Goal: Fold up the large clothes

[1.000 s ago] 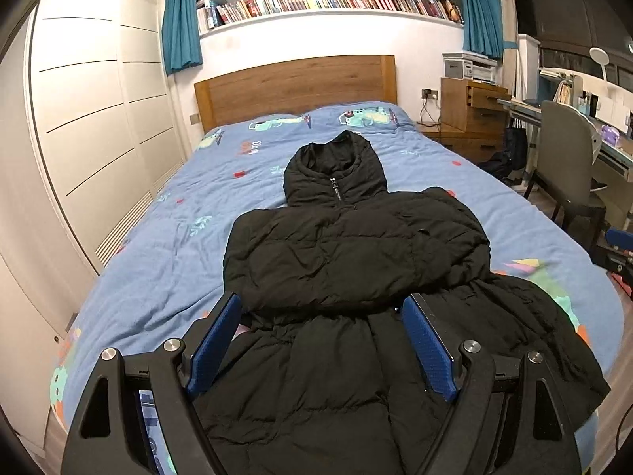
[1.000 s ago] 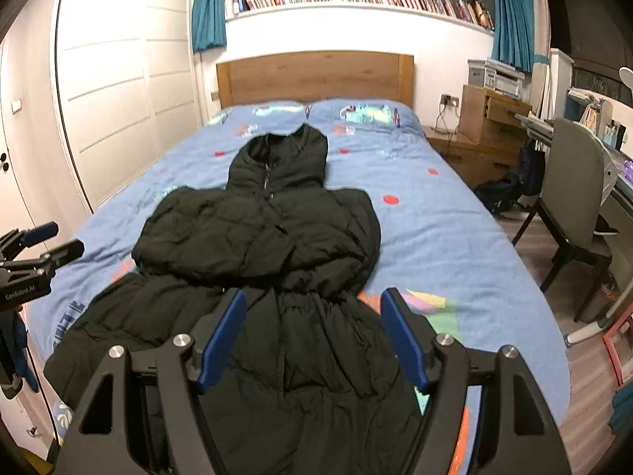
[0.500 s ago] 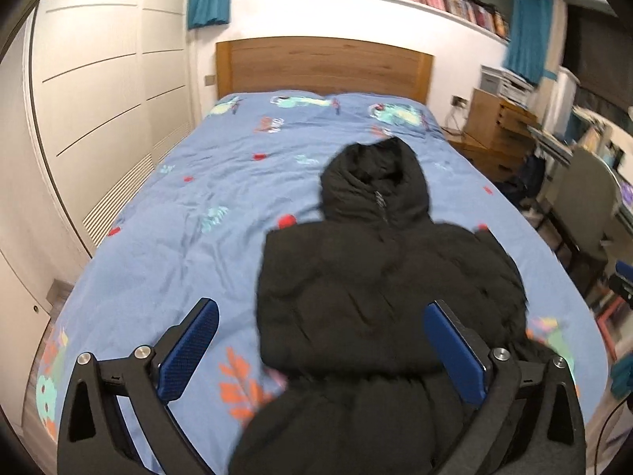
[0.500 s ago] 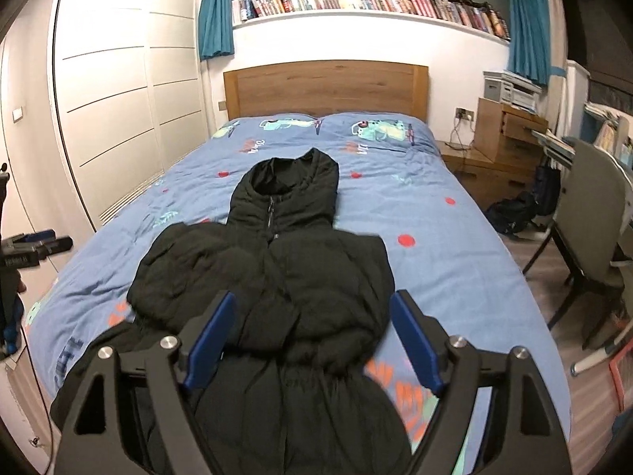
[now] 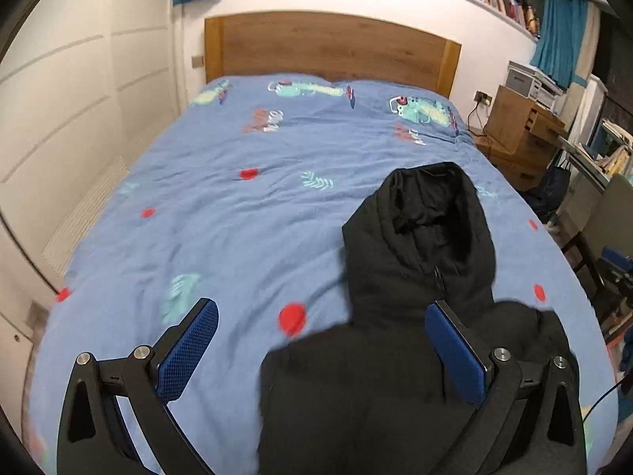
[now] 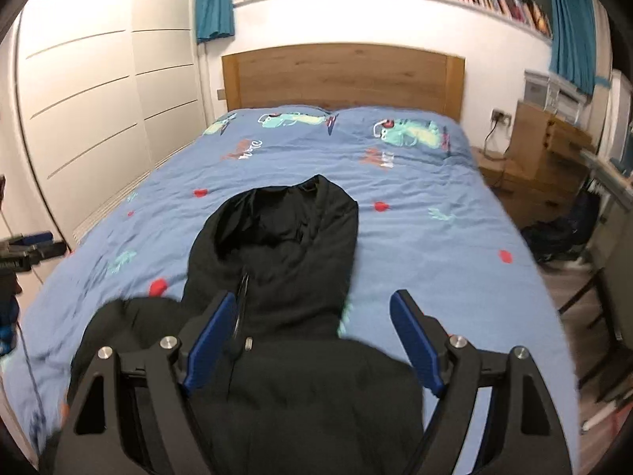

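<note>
A black hooded puffer jacket (image 5: 411,277) lies on the blue bedspread (image 5: 245,237), its hood (image 6: 277,233) pointing at the headboard and its sleeves folded in over the chest. My left gripper (image 5: 322,352) hovers open above the jacket's left shoulder; its left finger (image 5: 190,348) is over bare bedspread and its right finger (image 5: 455,352) over the collar. My right gripper (image 6: 312,340) is open above the collar and zipper, just below the hood. Neither holds any cloth. The jacket's lower half is hidden behind both grippers.
A wooden headboard (image 6: 340,75) and two pillows close the far end. White wardrobe doors (image 5: 59,126) run along the left. On the right stand a wooden nightstand (image 5: 522,126) with a printer, a dark bag on the floor (image 6: 558,233) and a chair (image 6: 593,301).
Both grippers have travelled up the jacket toward the headboard, from its waist to the shoulders and hood. The left one also shifted left. Both jaws stand wider than a second ago.
</note>
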Tool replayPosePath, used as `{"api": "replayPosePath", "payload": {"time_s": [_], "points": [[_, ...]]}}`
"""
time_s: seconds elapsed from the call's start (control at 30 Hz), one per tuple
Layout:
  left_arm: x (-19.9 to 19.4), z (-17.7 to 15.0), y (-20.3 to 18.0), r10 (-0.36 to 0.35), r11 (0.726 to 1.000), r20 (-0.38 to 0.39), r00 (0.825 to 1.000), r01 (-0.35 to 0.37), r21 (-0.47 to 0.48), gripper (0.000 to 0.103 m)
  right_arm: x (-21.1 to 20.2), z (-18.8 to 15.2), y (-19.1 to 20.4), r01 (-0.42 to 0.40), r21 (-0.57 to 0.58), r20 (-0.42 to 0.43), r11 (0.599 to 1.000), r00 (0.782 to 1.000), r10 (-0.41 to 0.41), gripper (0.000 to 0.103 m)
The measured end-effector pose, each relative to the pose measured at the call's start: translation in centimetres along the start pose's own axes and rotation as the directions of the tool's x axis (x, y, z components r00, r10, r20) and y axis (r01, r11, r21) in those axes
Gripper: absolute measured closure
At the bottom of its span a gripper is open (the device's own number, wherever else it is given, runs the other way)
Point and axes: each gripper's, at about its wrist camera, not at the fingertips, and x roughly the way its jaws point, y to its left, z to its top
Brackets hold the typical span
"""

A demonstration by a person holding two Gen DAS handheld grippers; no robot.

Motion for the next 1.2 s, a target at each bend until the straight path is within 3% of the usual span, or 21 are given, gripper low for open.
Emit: {"api": "replayPosePath", "payload": {"time_s": [0.2, 0.43, 0.8, 0.83, 0.9, 0.93, 1.07, 1.1, 1.13, 1.2], "points": [[7.4, 4.5, -1.4, -0.043, 0.999, -0.045, 0.998, 0.043, -0.005, 0.001, 10.5, 3.1, -2.4, -0.054, 0.108, -0.082, 0.993, 0.995, 0.063, 0.023], [16.4, 8.0, -3.6, -0.074, 0.997, -0.1, 0.992, 0.074, -0.005, 0.001, 20.2, 5.5, -4.0, -0.059, 0.149, -0.146, 0.987, 0.986, 0.081, 0.023], [26.5, 8.6, -6.1, -0.111, 0.994, -0.173, 0.979, 0.112, -0.004, 0.002, 30.2, 5.6, -6.8, -0.084, 0.225, -0.18, 0.971, 0.976, 0.126, 0.023], [26.8, 8.4, -6.2, -0.115, 0.993, -0.177, 0.977, 0.115, -0.008, 0.006, 30.9, 5.4, -6.8, -0.087, 0.23, -0.189, 0.969, 0.973, 0.133, 0.023], [27.8, 8.1, -6.3, -0.121, 0.993, -0.2, 0.972, 0.12, -0.018, 0.028, 32.0, 5.0, -6.9, -0.101, 0.244, -0.204, 0.965, 0.967, 0.153, 0.023], [28.2, 7.9, -6.2, -0.128, 0.992, -0.216, 0.968, 0.126, -0.022, 0.046, 32.3, 4.9, -6.9, -0.101, 0.244, -0.211, 0.964, 0.965, 0.154, 0.023], [28.4, 7.4, -5.6, -0.145, 0.989, -0.238, 0.96, 0.137, -0.05, 0.085, 32.7, 5.0, -6.2, -0.117, 0.22, -0.226, 0.968, 0.96, 0.167, 0.025], [28.1, 7.3, -5.5, -0.149, 0.989, -0.237, 0.96, 0.14, -0.055, 0.088, 32.5, 5.1, -6.0, -0.126, 0.213, -0.225, 0.969, 0.959, 0.174, 0.031], [27.8, 7.3, -5.6, -0.15, 0.988, -0.234, 0.961, 0.141, -0.055, 0.091, 32.2, 5.2, -5.8, -0.142, 0.211, -0.223, 0.967, 0.956, 0.189, 0.057], [26.7, 7.2, -5.9, -0.138, 0.99, -0.223, 0.965, 0.133, -0.04, 0.094, 31.6, 5.3, -5.5, -0.16, 0.216, -0.23, 0.963, 0.95, 0.21, 0.083]]}}
